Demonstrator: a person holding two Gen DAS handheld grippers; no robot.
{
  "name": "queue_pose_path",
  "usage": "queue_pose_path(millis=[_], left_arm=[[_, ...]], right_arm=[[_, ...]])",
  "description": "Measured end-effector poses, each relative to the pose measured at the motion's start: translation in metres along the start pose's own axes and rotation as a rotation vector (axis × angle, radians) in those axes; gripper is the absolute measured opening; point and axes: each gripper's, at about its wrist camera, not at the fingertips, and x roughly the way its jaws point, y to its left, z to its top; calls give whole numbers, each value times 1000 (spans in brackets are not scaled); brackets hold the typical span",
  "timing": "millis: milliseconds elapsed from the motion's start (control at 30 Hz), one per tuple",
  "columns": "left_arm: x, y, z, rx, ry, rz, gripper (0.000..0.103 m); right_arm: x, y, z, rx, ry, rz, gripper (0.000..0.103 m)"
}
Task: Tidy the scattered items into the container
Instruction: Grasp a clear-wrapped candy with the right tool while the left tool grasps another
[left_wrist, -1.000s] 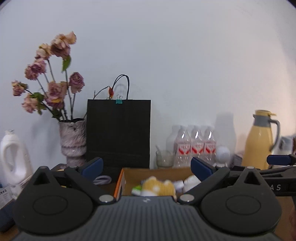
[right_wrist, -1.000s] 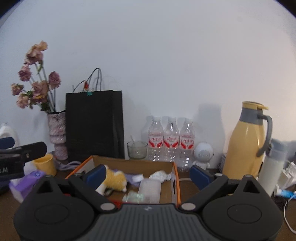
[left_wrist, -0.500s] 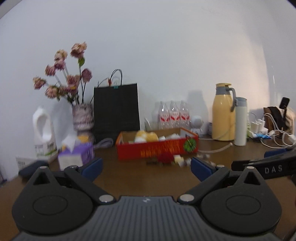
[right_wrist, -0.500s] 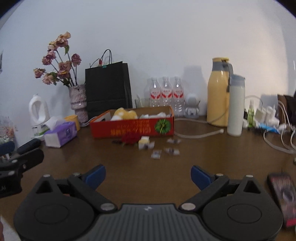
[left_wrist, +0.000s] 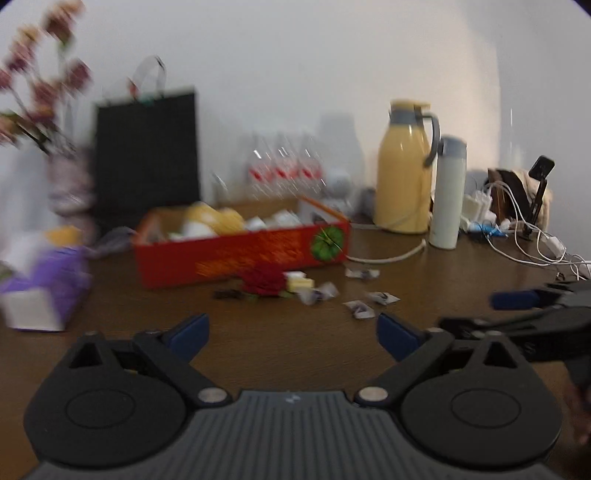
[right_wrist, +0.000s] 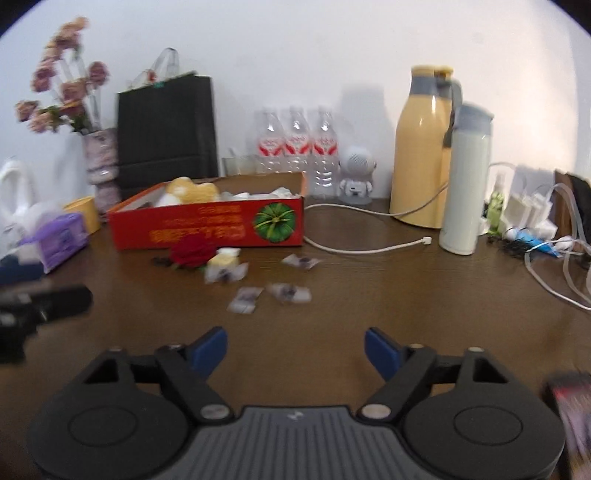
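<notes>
A red cardboard box (left_wrist: 236, 254) (right_wrist: 207, 225) stands on the brown table with a yellow plush toy (right_wrist: 192, 190) and white items inside. In front of it lie a red rose (left_wrist: 264, 282) (right_wrist: 192, 251), a small yellow block (right_wrist: 221, 260) and several small white wrapped packets (right_wrist: 288, 291) (left_wrist: 358, 308). My left gripper (left_wrist: 291, 334) is open and empty, well short of the packets. My right gripper (right_wrist: 295, 349) is open and empty, also short of them. The right gripper shows at the right of the left wrist view (left_wrist: 517, 299).
A purple tissue box (right_wrist: 62, 240), flower vase (right_wrist: 103, 166) and black paper bag (right_wrist: 166, 129) stand left of the box. Water bottles (right_wrist: 295, 140), a yellow jug (right_wrist: 421, 155), a white flask (right_wrist: 465, 177) and cables (right_wrist: 554, 266) stand behind and to the right.
Both grippers pulled far back from over the box a second ago, then moved a little closer and lower toward the table. Both stayed open and empty.
</notes>
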Motion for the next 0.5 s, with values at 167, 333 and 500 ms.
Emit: queue_pose_path(millis=[167,333,500], left_arm=[[55,-4,14,-51,25,12,83],[76,1,9,-117,115,-21,65],[92,-11,9,-75,136,-71,58]], right_arm=[[77,-20,29,20,74,38,71],[109,-9,41,-59,111,71,62],[119,-14,36,-66,115,73,31]])
